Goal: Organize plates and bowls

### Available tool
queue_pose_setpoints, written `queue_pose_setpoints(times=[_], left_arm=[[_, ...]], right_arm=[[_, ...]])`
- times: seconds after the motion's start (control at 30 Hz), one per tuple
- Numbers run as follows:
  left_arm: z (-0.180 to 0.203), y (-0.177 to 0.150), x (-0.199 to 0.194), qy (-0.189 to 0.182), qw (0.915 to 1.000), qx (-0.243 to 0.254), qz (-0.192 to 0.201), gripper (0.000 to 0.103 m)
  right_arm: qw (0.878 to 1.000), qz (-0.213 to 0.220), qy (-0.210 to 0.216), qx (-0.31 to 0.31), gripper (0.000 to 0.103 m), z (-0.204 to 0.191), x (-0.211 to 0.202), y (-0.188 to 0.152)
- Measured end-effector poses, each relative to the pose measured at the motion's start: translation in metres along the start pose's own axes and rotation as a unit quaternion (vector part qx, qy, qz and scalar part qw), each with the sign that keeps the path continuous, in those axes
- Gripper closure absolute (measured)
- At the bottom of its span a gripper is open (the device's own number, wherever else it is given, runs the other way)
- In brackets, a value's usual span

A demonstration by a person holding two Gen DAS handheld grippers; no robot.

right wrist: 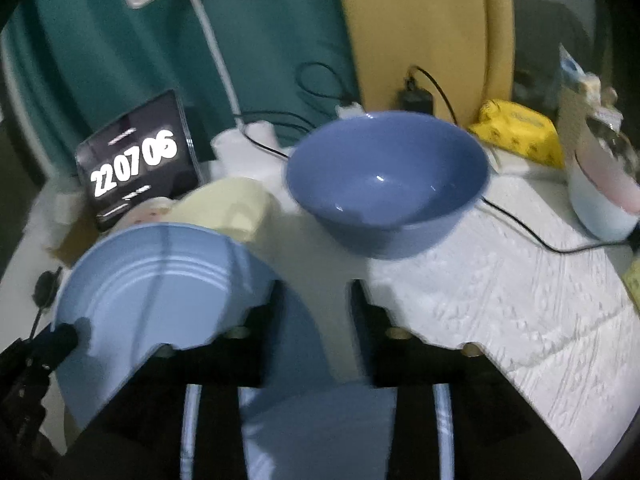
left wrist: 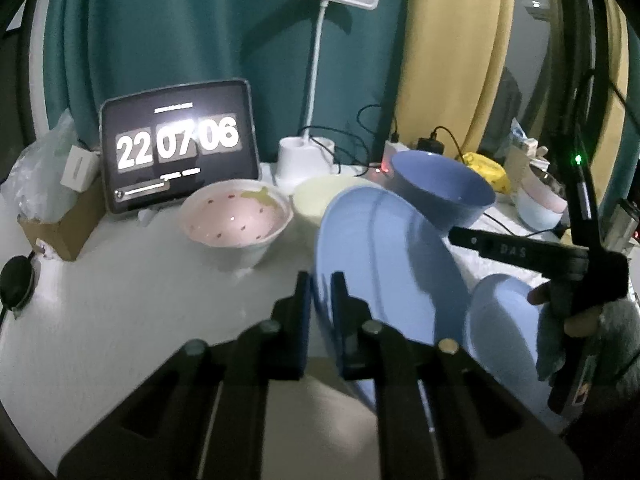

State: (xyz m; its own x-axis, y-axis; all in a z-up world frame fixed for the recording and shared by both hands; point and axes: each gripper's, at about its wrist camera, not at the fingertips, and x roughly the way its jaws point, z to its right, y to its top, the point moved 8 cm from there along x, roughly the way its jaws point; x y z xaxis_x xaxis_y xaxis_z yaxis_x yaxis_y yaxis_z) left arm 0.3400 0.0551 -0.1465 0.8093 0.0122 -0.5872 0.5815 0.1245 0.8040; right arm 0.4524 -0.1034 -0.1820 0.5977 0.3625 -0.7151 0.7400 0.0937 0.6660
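Observation:
My left gripper (left wrist: 321, 292) is shut on the rim of a light blue plate (left wrist: 384, 264) and holds it tilted above the table; the plate also shows in the right wrist view (right wrist: 152, 292). A second light blue plate (left wrist: 504, 320) lies low at the right, under my right gripper (right wrist: 316, 292), which is open and empty above it (right wrist: 312, 412). A darker blue bowl (right wrist: 386, 184) stands beyond the right gripper, also in the left wrist view (left wrist: 442, 188). A pink-and-white bowl (left wrist: 236, 222) and a pale yellow bowl (left wrist: 320, 198) stand behind the held plate.
A tablet showing a clock (left wrist: 178, 144), a white desk lamp (left wrist: 306, 160) and a cardboard box (left wrist: 60, 224) line the back left. Cables (right wrist: 532, 232), a yellow pack (right wrist: 520, 132) and a pink-and-white pot (right wrist: 604, 200) sit at the right on a white textured mat (right wrist: 500, 300).

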Motion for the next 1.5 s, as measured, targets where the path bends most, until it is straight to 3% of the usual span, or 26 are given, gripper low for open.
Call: queue_pose_setpoints(times=[0.3,0.33,0.37,0.5,0.6,0.83,0.87,1.07,1.37,1.43,1.5], left_arm=[[-0.001,-0.002,0.002,0.003,1.0,0.004,0.001,0.093],[0.0,-0.002,0.002,0.002,1.0,0.004,0.001,0.093],[0.001,-0.002,0.002,0.001,1.0,0.003,0.001,0.093],[-0.002,-0.001,-0.001,-0.002,1.0,-0.008,0.005,0.093],[-0.004,0.001,-0.007,0.001,0.9998,-0.012,0.016,0.093],[-0.011,0.01,-0.031,0.003,0.9987,-0.014,0.048,0.093],[-0.011,0.01,-0.032,-0.005,0.9988,-0.017,0.047,0.091],[-0.013,0.006,-0.036,0.003,0.9989,-0.023,0.041,0.091],[-0.036,0.001,-0.026,0.035,0.9981,-0.037,0.033,0.095],[-0.04,-0.001,-0.024,0.04,0.9979,-0.039,0.031,0.095],[-0.042,-0.002,-0.022,0.045,0.9979,-0.038,0.029,0.096]], right_arm=[[0.998,-0.049,0.046,0.006,0.059,-0.008,0.026,-0.019],[0.998,-0.048,0.049,0.004,0.061,-0.011,0.026,-0.019],[0.997,-0.049,0.057,0.002,0.073,-0.014,0.025,-0.019],[0.998,-0.038,0.048,-0.003,0.078,-0.018,0.021,-0.017],[0.999,-0.025,0.042,-0.01,0.088,-0.022,0.014,-0.012],[0.999,0.008,0.044,-0.022,0.093,-0.037,-0.006,-0.002],[0.998,0.013,0.063,-0.022,0.103,-0.043,-0.012,0.0],[0.995,0.042,0.072,-0.055,0.103,-0.071,-0.032,0.009],[0.999,0.013,0.035,0.002,0.101,-0.027,-0.014,0.005],[0.999,0.003,0.035,0.007,0.096,-0.025,-0.008,0.002],[0.999,-0.009,0.041,0.009,0.075,-0.026,-0.003,-0.002]])
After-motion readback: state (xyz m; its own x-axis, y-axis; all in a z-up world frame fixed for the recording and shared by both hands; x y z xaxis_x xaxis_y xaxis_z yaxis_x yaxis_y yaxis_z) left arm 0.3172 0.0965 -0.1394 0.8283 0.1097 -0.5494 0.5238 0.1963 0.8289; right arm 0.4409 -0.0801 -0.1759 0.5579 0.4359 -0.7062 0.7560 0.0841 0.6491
